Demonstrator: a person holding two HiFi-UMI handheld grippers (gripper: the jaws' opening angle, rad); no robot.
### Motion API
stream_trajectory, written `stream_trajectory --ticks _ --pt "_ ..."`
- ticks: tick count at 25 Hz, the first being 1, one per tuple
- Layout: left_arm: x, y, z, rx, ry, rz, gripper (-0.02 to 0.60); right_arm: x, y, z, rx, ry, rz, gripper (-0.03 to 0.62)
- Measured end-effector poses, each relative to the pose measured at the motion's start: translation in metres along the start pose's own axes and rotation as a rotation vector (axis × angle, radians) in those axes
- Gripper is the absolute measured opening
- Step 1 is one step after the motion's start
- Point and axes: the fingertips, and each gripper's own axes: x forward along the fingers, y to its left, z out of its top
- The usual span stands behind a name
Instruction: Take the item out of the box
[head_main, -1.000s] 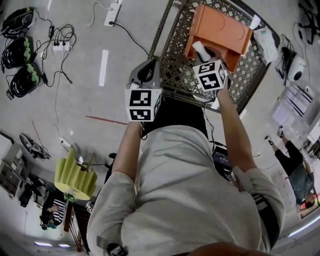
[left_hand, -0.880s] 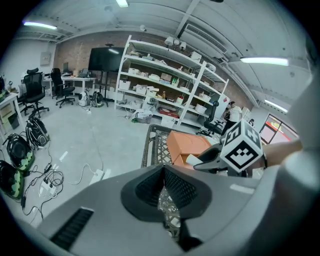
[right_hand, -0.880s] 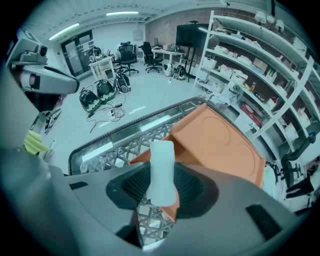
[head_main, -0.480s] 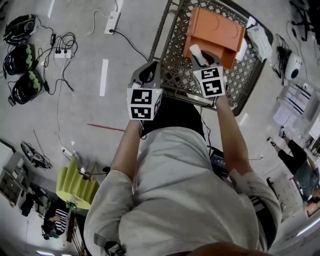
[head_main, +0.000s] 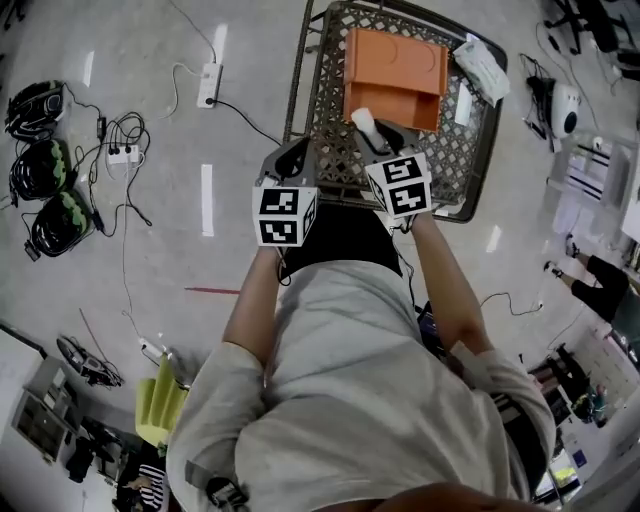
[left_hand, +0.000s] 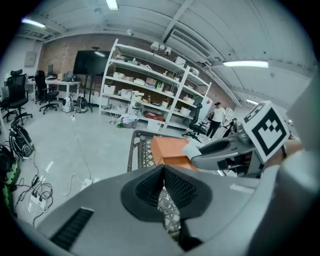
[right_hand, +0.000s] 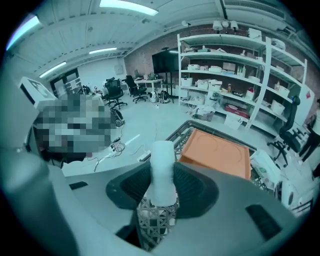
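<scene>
Item: one white cylindrical piece (right_hand: 162, 167), plain and matt. We find it upright between the pads of the right claw (right_hand: 162, 189), which is clamped on its lower half; its rounded upper end stands out past the claw tips.

Right claw, head view (head_main: 381, 138): raised over the near part of the basket, the white cylinder (head_main: 362, 120) pointing away from the person.

Just beyond the right claw's tips and a little to their right: one flat orange rectangular box (right_hand: 216, 152), lying in the basket. The cylinder is outside it.

Under both claws: one dark lattice-work basket (head_main: 300, 70) with a bent rim. At its far corner, beyond the box from the right claw, a white printed packet (head_main: 481, 66).

Left claw (left_hand: 164, 172): pads together, nothing between them, held beside the right claw over the basket's near left rim.

Well off to the left claw's left, on the grey floor (head_main: 150, 260): a white power strip (head_main: 208, 73) with cables.
</scene>
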Motion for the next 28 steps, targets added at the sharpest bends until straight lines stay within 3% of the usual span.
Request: stream_trajectory --ticks 7,17,22,28 --pt "-0.015 -0.015 0.012 0.008 -0.018 -0.041 0.009 -0.04 0.026 0.021 0.108 -0.128 0.029 0.138" --pt "-0.03 -0.04 0.027 0.041 -0.038 -0.06 0.009 -0.102 0.013 0.038 0.33 -0.36 -0.012 0.135" --pt "-0.04 -0.059 0.039 0.063 -0.055 -0.05 0.009 -0.134 0.0 0.039 0.329 -0.399 -0.036 0.135" --pt "-0.04 -0.119 0.045 0.114 -0.1 -0.06 0.009 -0.189 -0.031 0.026 0.318 -0.522 -0.053 0.135"
